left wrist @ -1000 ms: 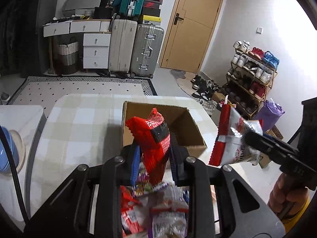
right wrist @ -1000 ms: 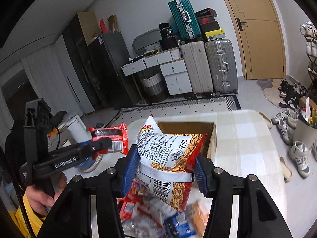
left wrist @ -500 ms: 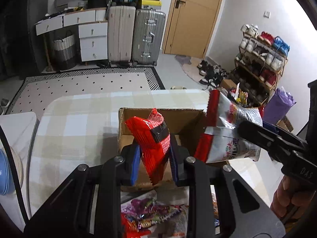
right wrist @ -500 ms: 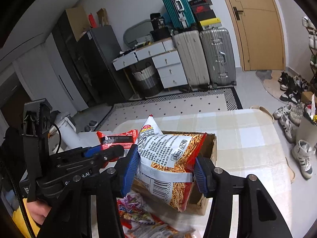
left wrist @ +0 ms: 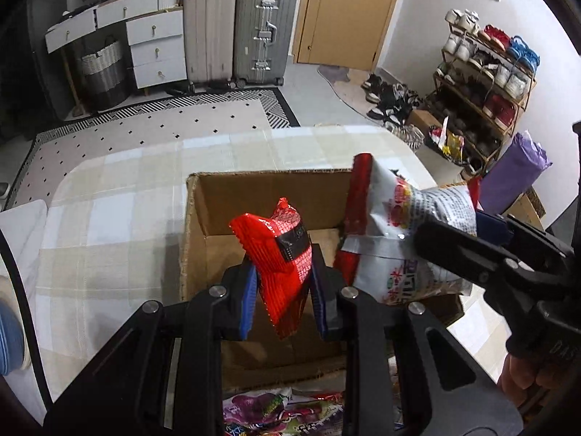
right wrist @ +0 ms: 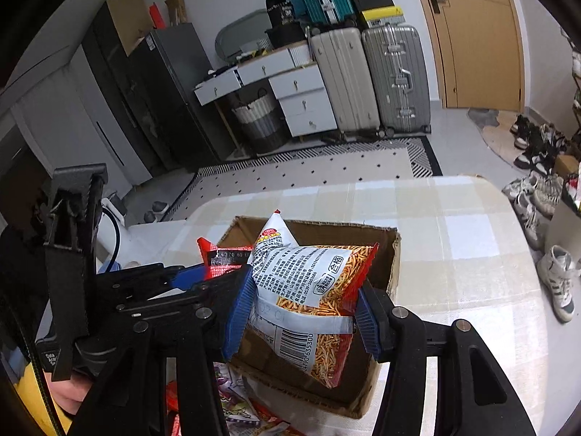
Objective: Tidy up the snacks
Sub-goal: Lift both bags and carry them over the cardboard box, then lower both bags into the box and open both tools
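2 tools angled down over cardboard box [left wrist: 203,254]: left tool [left wrist: 283,290] clamps red packet [left wrist: 287,265], right tool [right wrist: 301,312] clamps noodle-snack bag [right wrist: 312,290].

The noodle-snack bag [right wrist: 312,290] carries a barcode ending "790 635300". The red packet [right wrist: 227,256] shows stamped digits, hardly legible.

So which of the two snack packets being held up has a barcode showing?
The white and orange packet in the right gripper; its barcode shows low on its face. The small red packet in the left gripper shows none.
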Motion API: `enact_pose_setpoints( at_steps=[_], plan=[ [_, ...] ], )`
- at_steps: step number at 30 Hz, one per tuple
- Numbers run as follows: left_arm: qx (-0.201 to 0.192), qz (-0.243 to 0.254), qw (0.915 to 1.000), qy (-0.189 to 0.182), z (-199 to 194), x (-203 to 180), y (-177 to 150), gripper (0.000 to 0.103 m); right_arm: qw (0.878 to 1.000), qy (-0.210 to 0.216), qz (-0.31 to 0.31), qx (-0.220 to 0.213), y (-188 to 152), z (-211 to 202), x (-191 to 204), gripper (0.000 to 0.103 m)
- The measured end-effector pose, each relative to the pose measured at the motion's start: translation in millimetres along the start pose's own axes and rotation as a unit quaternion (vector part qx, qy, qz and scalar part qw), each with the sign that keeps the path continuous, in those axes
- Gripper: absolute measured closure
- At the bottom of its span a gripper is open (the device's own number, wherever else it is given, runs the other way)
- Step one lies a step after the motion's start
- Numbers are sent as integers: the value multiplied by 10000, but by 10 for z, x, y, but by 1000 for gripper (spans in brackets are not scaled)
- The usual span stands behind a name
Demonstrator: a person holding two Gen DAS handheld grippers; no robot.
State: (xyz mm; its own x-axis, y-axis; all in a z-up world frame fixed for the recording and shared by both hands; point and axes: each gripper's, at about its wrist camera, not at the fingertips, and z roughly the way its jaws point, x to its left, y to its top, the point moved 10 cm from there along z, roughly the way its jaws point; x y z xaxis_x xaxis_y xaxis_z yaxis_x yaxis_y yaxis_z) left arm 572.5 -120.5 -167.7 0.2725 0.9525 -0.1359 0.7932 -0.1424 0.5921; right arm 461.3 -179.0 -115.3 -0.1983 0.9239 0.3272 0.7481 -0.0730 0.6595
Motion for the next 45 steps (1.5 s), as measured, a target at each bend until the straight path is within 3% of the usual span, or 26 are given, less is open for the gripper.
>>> enact_pose_setpoints(
  at_steps=[7,14,23,37,45],
  plan=[
    [130,276,9994,185,456,-42,-31,80,9979,-334,-484,278,-97,282,-12,51],
    [277,317,9988,234,688,-12,-257,80,9967,-457,-532,404,-163,453,-53,50],
    [261,229,9992,193,667,31,-415,76,9959,-550,-669,269,-190,372,-37,50],
    [75,232,9990,375,284,11,-717,23,9975,-560,-437,-32,-180,-75,-83,49],
    [-42,211,9987,459,18,-4,-762,23,9960,-677,-525,-247,-214,-417,-79,48]
  ],
)
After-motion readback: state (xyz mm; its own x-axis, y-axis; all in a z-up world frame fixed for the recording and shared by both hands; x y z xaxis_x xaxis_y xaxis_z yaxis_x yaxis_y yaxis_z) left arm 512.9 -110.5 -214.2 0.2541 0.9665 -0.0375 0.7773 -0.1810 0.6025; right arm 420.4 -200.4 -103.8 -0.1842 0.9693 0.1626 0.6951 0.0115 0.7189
